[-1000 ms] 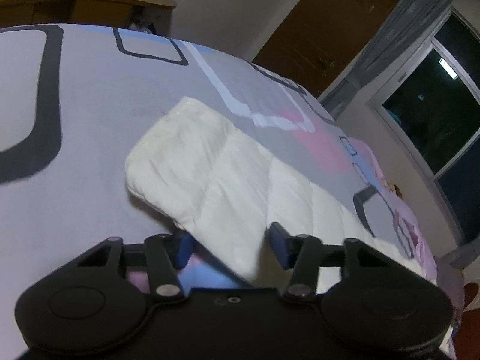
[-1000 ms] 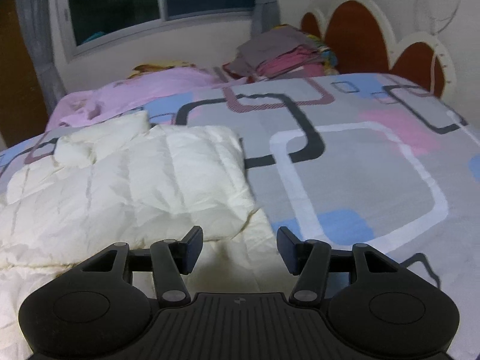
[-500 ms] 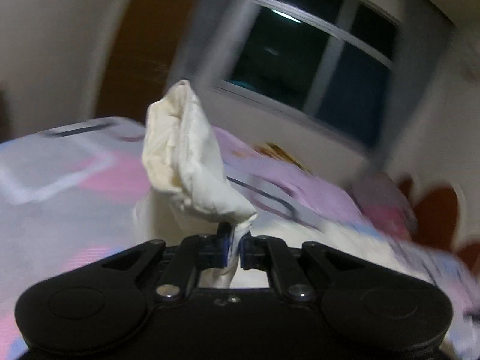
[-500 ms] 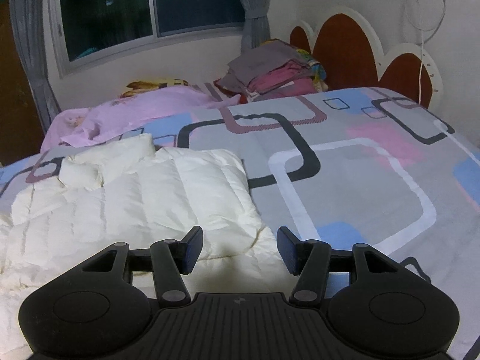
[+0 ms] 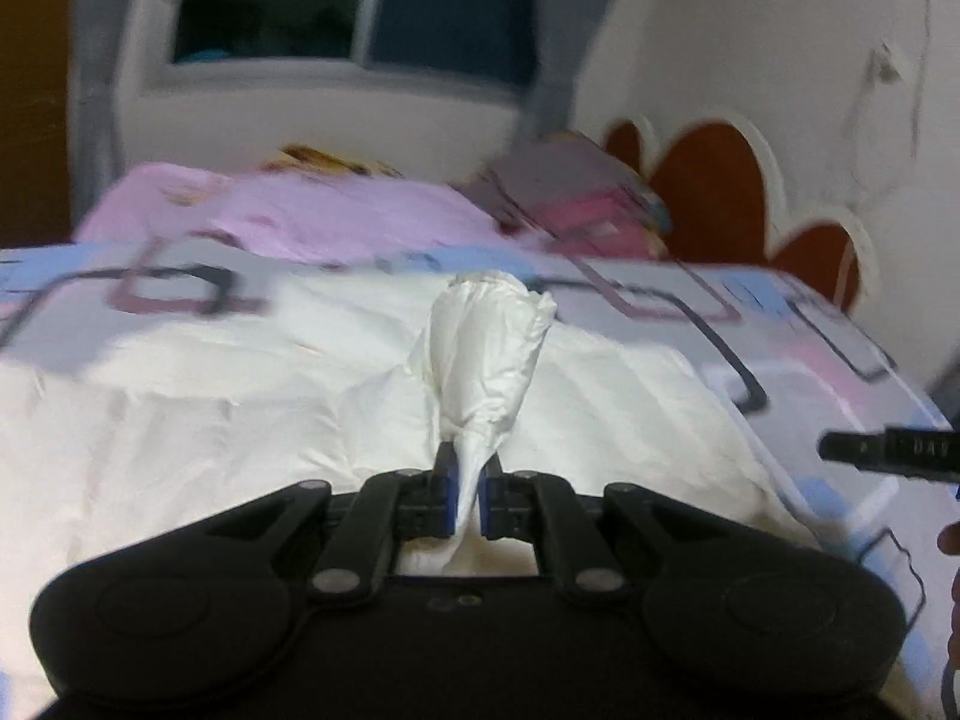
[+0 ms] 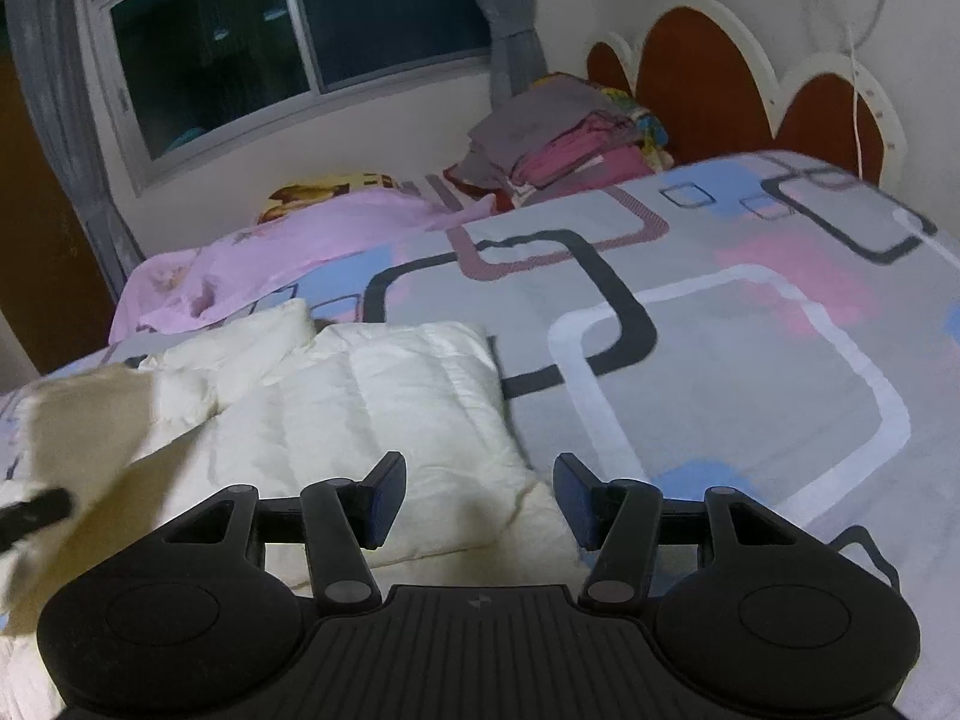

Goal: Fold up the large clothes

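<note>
Slippage is the main risk: left claw point(image 5: 467, 495) pinches only a thin bunch of the cream jacket point(image 5: 486, 354) above the bed point(image 6: 750, 372), while right claw point(image 6: 474, 498) hangs wide, holding nothing.

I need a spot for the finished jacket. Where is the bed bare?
Bare bedspread lies right of the white jacket, up toward the headboard. Crowded: the far side by the window, with the pink sheet and clothes pile.

Left gripper point(image 5: 468, 495): jaws pinched nearly together on a bunch of white fabric, held up off the bed.
Right gripper point(image 6: 474, 498): jaws spread wide, nothing between them, hovering low and level.
Spacing: the two grippers are close, side by side.
</note>
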Demonstrator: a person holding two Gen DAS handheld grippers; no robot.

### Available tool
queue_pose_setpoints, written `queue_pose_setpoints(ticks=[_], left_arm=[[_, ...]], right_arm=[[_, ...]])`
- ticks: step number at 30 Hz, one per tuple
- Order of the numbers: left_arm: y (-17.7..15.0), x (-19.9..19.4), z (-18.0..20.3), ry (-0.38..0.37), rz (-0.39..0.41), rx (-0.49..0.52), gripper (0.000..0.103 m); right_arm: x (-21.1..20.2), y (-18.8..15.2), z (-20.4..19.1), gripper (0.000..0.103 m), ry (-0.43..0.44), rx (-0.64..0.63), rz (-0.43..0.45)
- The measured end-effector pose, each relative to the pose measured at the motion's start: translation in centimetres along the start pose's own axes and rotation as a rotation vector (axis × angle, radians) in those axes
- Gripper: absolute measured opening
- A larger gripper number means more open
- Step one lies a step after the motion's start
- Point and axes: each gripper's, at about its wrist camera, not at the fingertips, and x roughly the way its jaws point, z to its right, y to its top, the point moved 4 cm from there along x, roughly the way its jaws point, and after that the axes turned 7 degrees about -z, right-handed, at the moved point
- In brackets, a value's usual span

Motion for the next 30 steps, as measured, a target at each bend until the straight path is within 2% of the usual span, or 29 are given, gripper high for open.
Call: queue_pose_setpoints(ticks=[1, 2, 3, 4, 5, 6, 7, 8, 10, 12, 15, 17, 18, 19, 20, 22, 24, 25, 26, 30], left_arm=[[-0.6, 0.8, 0.5, -0.017, -0.017, 0.012, 0.007], [-0.9, 1.9, 1.5, -0.048, -0.041, 0.025, 0.016], [-1.3, 2.3, 2.1, -0.085, -0.062, 0.025, 0.033], [-2.1, 2.4, 3.2, -0.141, -0.076, 0.017, 0.044], [-2.4, 2.3, 3.2, -0.19, -0.076, 0.008, 0.072], [-2.7, 1.9, 3.6, -0.209, -0.055, 0.001, 0.089], [-3.0, 1.0, 3.6, -0.206, -0.021, 0.008, 0.088], [-3.4, -0.1, 3.7, -0.204, 0.004, 0.022, 0.085], [-3.5, -2.0, 2.9, -0.173, 0.041, 0.024, 0.079], [-3.4, -3.7, 0.6, -0.107, 0.07, -0.009, 0.068], [-3.5, -7.0, -4.5, 0.036, 0.129, -0.077, 0.068], [-4.4, -8.5, -8.0, 0.124, 0.139, -0.135, 0.068], [-4.9, -9.0, -9.6, 0.161, 0.134, -0.166, 0.067], [-5.5, -9.4, -10.9, 0.186, 0.123, -0.194, 0.067], [-6.0, -9.5, -11.8, 0.204, 0.115, -0.216, 0.065], [-7.1, -9.3, -13.1, 0.221, 0.09, -0.251, 0.064], [-7.8, -8.7, -13.7, 0.236, 0.056, -0.261, 0.059], [-8.4, -8.2, -13.9, 0.253, 0.028, -0.265, 0.058], [-8.7, -8.1, -14.2, 0.264, 0.011, -0.264, 0.058], [-9.4, -7.3, -15.3, 0.291, -0.025, -0.252, 0.058]], right_arm=[[0.1, 0.1, 0.6, 0.056, 0.013, 0.013, -0.003], [0.2, 0.2, 1.1, 0.056, 0.032, 0.025, -0.011], [0.2, 0.3, 1.4, 0.056, 0.044, 0.031, -0.017], [0.3, 0.4, 1.7, 0.056, 0.051, 0.033, -0.022], [0.3, 0.4, 1.8, 0.056, 0.055, 0.033, -0.023], [0.4, 0.5, 1.9, 0.057, 0.06, 0.031, -0.025], [0.5, 0.6, 1.8, 0.078, 0.067, 0.031, -0.025], [0.5, 0.6, 1.6, 0.089, 0.094, 0.027, -0.013], [0.7, 0.6, 0.7, 0.089, 0.138, 0.011, -0.016], [1.4, 0.5, -0.7, 0.089, 0.211, -0.005, -0.038], [2.8, 0.0, -3.1, 0.088, 0.294, -0.017, -0.077], [4.1, -0.5, -4.9, 0.087, 0.319, -0.044, -0.106], [4.9, -0.7, -5.5, 0.085, 0.33, -0.047, -0.124], [5.7, -0.8, -6.0, 0.079, 0.34, -0.046, -0.152], [6.5, -1.1, -6.5, 0.07, 0.348, -0.044, -0.181], [7.4, -1.6, -7.1, 0.061, 0.353, -0.049, -0.209], [7.7, -1.9, -7.6, 0.06, 0.348, -0.061, -0.216], [7.6, -2.0, -7.8, 0.049, 0.349, -0.07, -0.219], [7.6, -2.0, -7.9, 0.033, 0.353, -0.076, -0.228], [7.2, -1.8, -8.1, 0.011, 0.349, -0.107, -0.23]])
